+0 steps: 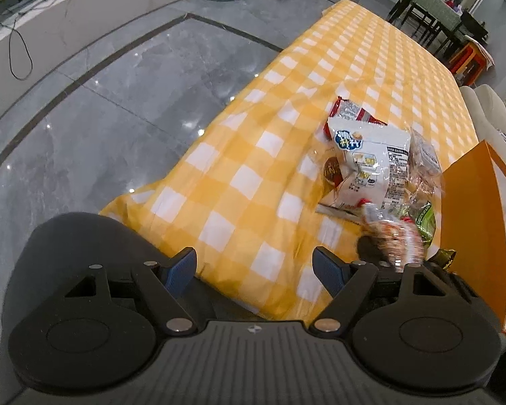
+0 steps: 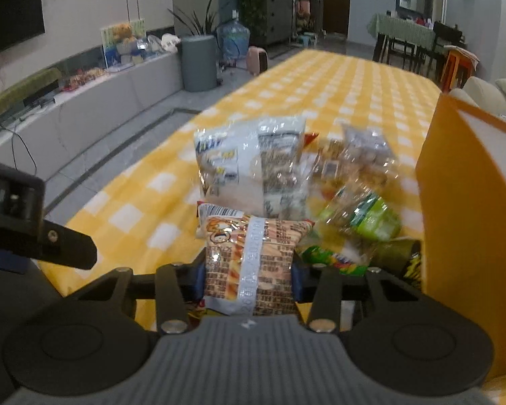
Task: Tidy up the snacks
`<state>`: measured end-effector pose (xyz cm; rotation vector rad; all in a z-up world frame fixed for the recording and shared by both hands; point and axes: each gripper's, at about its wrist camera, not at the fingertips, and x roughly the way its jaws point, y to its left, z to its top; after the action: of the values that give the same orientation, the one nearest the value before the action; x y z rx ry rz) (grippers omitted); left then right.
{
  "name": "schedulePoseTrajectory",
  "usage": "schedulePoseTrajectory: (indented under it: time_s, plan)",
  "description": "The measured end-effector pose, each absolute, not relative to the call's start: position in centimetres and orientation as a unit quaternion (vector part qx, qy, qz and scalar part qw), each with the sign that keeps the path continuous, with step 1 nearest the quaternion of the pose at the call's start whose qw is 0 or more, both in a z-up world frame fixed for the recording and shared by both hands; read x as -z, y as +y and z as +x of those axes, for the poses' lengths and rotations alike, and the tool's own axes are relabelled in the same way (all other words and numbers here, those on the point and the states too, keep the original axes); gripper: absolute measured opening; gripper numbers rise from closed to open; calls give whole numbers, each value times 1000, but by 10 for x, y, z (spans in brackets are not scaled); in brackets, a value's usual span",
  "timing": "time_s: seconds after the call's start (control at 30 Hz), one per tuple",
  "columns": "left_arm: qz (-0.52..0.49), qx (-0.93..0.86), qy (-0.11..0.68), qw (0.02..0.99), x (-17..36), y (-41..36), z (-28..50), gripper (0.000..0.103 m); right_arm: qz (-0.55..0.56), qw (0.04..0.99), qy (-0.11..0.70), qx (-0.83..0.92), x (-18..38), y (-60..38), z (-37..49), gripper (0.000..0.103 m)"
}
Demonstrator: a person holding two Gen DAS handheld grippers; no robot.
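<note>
Right gripper: jaws clenched on an orange-patterned snack packet, pinched by both blue pads at the packet's lower half. The packet is held upright just above the near end of the pile; in the left wrist view it is seen blurred, right of the left gripper and close to the orange box.

Left gripper: jaws released, wide apart, nothing between the pads. It is positioned over the near edge of the yellow-and-white checked tablecloth, with grey floor tile seen to its left.

Remaining snacks are heaped on the cloth, near the box:
- white bag with blue logo lies on top, tilted, label text facing up; also seen in the right wrist view.
- red-edged packet is partly covered by the white bag, on its far side.
- clear bag of brownish pieces is beside the white bag, on the box side.
- green-labelled clear packet lies nearer, between the held packet and the box.
- dark packet with yellow print is touching or nearly touching the box wall; exact contact cannot be told.

Orange box stands upright at the right edge of the table, wall facing the pile.
</note>
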<state>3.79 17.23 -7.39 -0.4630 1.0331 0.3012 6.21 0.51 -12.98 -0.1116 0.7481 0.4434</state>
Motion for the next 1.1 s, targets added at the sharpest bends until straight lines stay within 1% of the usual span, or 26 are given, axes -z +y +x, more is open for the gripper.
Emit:
schedulePoseTrajectory:
  time_s: [0.17, 0.33, 0.43, 0.57, 0.73, 0.93, 1.0, 1.1]
  plan:
    - [-203, -140, 476, 844, 60, 159, 39, 92, -27, 919, 328, -216, 105, -17, 59, 43]
    - [-181, -118, 471, 855, 42, 144, 50, 92, 47, 934, 288, -204, 71, -58, 63, 43]
    - [-163, -103, 472, 860, 32, 131, 64, 93, 73, 941, 265, -199, 47, -85, 65, 43]
    - [-140, -107, 493, 852, 29, 114, 101, 93, 102, 946, 245, -186, 28, -118, 66, 43]
    - [-135, -109, 507, 844, 44, 94, 145, 93, 116, 950, 211, -197, 18, -142, 65, 43]
    - [-104, -134, 524, 835, 77, 78, 191, 93, 130, 950, 210, -189, 17, -148, 68, 43]
    - [-108, -155, 521, 832, 85, 79, 194, 94, 123, 952, 212, -184, 19, -145, 68, 43]
    - [-107, -152, 512, 838, 94, 81, 194, 97, 108, 954, 214, -179, 18, -144, 70, 43]
